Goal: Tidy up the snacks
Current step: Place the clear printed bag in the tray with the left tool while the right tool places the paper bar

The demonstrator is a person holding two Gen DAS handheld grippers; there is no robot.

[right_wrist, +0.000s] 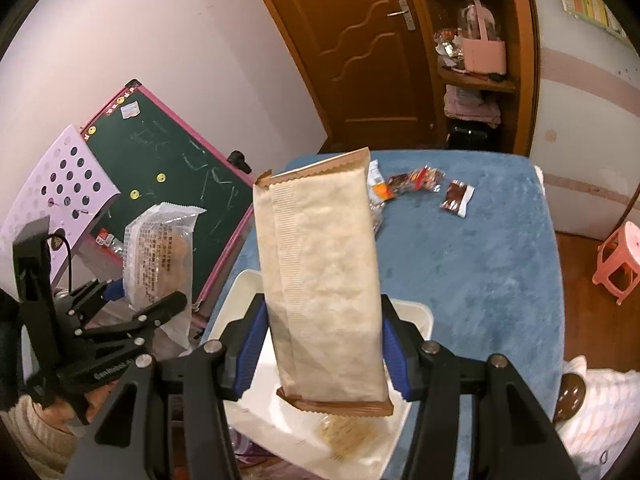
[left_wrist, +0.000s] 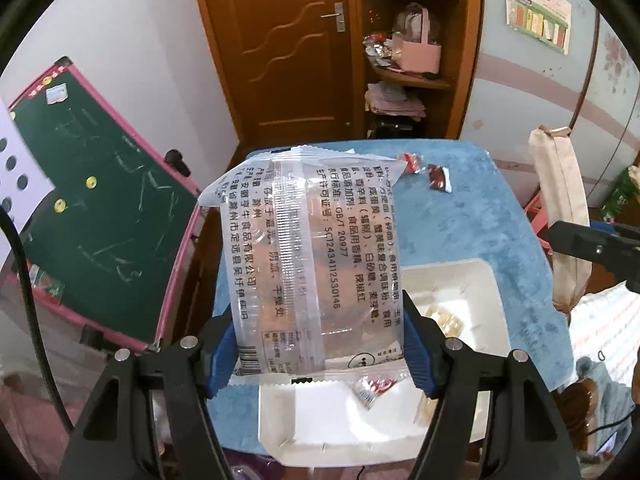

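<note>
Both grippers mid-carry: left gripper (left_wrist: 320, 344) clamped the clear printed packet (left_wrist: 308, 256), right gripper (right_wrist: 320, 348) clamped the tan packet (right_wrist: 320, 280), both held over the white tray (left_wrist: 492, 280) at 6 o'clock; next likely lowering and releasing into a compartment.

White tray (left_wrist: 486, 280) largely hidden behind clear snack packet (left_wrist: 308, 248); tan packet (right_wrist: 320, 280) likewise over tray's contents.

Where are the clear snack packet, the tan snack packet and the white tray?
clear snack packet (left_wrist: 308, 248), left wrist view, middle of its printed back.
tan snack packet (right_wrist: 324, 280), right wrist view, centre of its face.
white tray (left_wrist: 340, 432), left wrist view, bare floor.
</note>
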